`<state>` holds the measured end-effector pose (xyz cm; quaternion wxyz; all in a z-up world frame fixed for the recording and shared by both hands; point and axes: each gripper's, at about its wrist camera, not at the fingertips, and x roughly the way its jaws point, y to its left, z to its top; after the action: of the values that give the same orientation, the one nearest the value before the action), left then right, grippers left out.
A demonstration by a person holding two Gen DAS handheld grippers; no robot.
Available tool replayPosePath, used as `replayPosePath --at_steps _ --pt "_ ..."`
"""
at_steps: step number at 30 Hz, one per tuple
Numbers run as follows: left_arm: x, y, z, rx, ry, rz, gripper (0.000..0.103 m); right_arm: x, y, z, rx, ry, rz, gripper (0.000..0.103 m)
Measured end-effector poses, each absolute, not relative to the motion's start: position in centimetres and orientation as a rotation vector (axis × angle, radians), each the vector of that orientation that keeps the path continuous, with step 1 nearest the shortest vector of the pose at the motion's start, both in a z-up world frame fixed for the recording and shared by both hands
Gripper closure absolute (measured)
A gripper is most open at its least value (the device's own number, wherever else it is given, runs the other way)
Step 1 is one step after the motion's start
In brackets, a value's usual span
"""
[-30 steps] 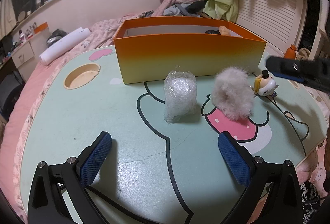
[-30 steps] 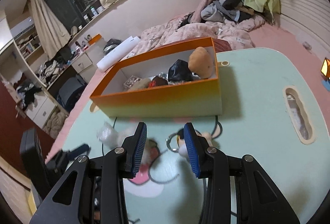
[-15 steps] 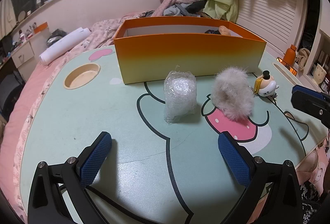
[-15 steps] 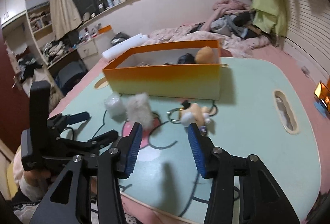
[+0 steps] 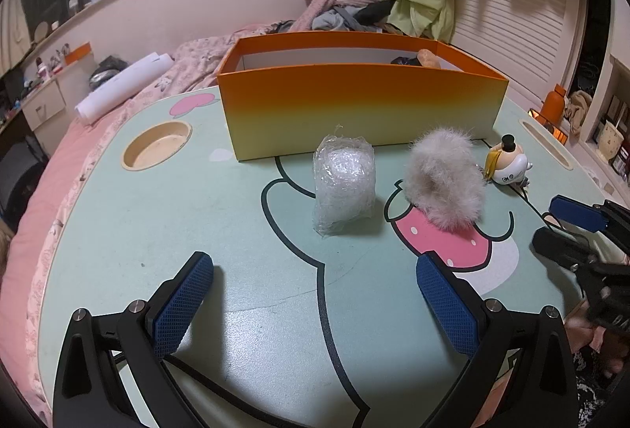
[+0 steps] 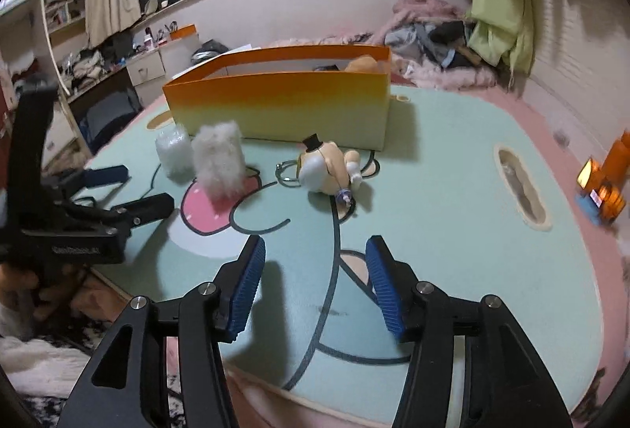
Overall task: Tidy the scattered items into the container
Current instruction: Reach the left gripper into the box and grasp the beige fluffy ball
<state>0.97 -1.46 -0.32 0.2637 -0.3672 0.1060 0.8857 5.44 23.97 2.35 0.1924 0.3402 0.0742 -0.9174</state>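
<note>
Box (image 5: 354, 105) ok, both jaws wide/empty; we risk snagging the duck keychain (image 6: 325, 168) ring or knocking fluff ball (image 5: 443, 180) off bench (image 5: 157, 231).

Plastic-wrapped bundle (image 5: 343, 184) beside fluffy pompom (image 5: 445, 179), before orange box (image 5: 360, 105).

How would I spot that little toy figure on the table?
Find the tall orange box on the green cartoon table. Three loose things lie before it; the toy figure lies nearest the box's right end. Unlike the fluffy pompom and clear plastic bundle, it wears a tiny black top hat.
</note>
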Motion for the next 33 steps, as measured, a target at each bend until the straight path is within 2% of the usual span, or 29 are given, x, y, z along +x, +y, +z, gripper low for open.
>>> replayPosePath --at_steps 4,10,12,14,17,19,21,31,33 --pt "1.0 -1.5 0.8 -0.962 0.306 2.408 0.000 5.8 23.0 1.7 0.912 0.272 -2.607 0.037" --pt "-1.0 -0.7 7.5 -0.849 0.281 2.366 0.000 5.7 23.2 1.7 0.905 0.262 -2.604 0.036" --pt "-3.2 0.7 9.8 -0.865 0.289 2.359 0.003 5.8 23.2 1.7 0.904 0.261 -2.603 0.035" --pt "-6.4 2.9 10.7 -0.957 0.326 2.307 0.025 5.8 23.2 1.7 0.902 0.260 -2.602 0.035" --pt "-11.2 6.0 8.6 -1.241 0.349 2.189 0.049 5.9 23.1 1.7 0.900 0.259 -2.602 0.035" --pt "-13.4 7.0 6.8 -1.365 0.329 2.142 0.054 5.9 23.1 1.7 0.898 0.258 -2.600 0.035" --pt "-14.6 7.7 5.1 -1.440 0.300 2.110 0.054 5.8 23.1 1.7 0.897 0.258 -2.599 0.034" --pt "-15.5 10.7 2.0 -1.465 0.434 2.120 0.057 6.0 22.8 1.8 0.889 0.257 -2.589 0.031" --pt "-15.3 10.9 2.0 -1.424 0.459 2.144 0.073 6.2 22.6 1.8 0.887 0.257 -2.588 0.031"
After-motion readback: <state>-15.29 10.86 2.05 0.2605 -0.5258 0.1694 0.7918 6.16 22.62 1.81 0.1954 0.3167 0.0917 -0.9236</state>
